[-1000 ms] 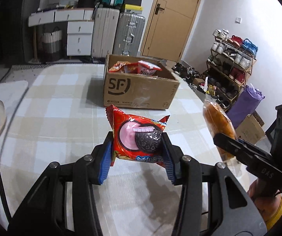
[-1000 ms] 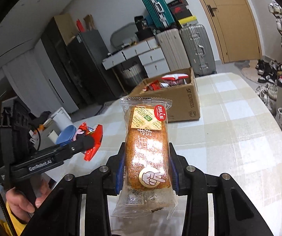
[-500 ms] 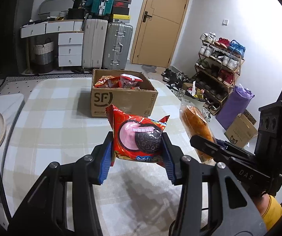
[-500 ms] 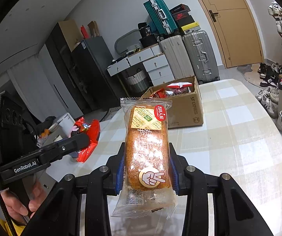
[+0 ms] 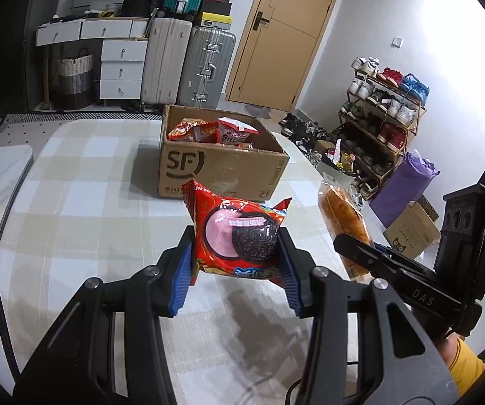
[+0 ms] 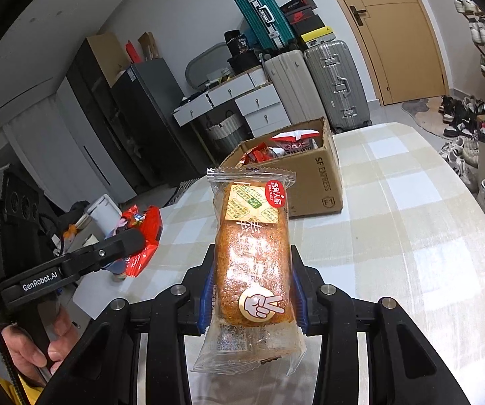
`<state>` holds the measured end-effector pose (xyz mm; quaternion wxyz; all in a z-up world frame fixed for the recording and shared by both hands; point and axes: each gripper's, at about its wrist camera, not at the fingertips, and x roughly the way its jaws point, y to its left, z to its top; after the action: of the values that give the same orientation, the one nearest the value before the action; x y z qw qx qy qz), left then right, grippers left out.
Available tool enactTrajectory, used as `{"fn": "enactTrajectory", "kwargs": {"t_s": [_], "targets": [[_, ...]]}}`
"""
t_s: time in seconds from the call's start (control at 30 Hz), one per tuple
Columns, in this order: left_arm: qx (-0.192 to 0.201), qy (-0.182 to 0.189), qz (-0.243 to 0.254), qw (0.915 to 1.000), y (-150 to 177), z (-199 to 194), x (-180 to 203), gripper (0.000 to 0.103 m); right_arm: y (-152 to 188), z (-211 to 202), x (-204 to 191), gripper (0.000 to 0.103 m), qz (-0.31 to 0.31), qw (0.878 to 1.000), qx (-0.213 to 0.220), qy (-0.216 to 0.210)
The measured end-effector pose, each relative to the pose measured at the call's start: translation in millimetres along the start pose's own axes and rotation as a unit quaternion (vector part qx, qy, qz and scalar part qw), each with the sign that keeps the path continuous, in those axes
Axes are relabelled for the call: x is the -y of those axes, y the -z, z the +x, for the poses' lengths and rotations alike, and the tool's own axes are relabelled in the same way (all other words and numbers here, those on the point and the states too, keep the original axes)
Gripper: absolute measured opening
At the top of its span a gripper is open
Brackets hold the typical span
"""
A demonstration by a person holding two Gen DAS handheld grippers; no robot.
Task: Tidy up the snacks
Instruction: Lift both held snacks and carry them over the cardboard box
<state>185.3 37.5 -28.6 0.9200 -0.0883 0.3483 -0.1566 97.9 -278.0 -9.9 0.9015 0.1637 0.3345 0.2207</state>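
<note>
Left gripper (image 5: 237,270) clamps red cookie pack (image 5: 239,236), right gripper (image 6: 251,295) clamps bread pack (image 6: 252,253); cardboard box (image 5: 222,168) at 12 o'clock.

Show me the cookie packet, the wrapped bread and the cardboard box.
cookie packet (image 5: 239,239), left wrist view, on the printed cookie.
wrapped bread (image 6: 252,253), right wrist view, mid-loaf.
cardboard box (image 5: 222,172), left wrist view, front wall.

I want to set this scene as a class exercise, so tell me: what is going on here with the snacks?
A person holds a two-finger tool in each hand above a checked table. The left tool is clamped on a red cookie packet; the right tool is clamped on a clear-wrapped bread loaf. Both snacks are off the table. Ahead stands an open cardboard box with several snack bags already inside, so these two look bound for it, but neither has been dropped in yet.
</note>
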Motion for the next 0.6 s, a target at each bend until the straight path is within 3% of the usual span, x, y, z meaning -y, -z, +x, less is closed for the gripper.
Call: {"fn": "enactTrajectory", "kwargs": {"t_s": [0.27, 0.4, 0.6], "targets": [[0.0, -0.004, 0.025, 0.9997, -71, 45, -6, 0.043, -61, 34, -10, 0.038, -0.038, 0.999, -0.006, -0.008], [0.013, -0.038, 0.05, 0.9979, -113, 67, -7, 0.043, -97, 53, -12, 0.038, -0.043, 0.999, -0.01, -0.016], [0.009, -0.06, 0.062, 0.9962, -175, 108, -18, 0.043, -148, 86, -4, 0.038, -0.034, 0.999, -0.025, -0.002]]}}
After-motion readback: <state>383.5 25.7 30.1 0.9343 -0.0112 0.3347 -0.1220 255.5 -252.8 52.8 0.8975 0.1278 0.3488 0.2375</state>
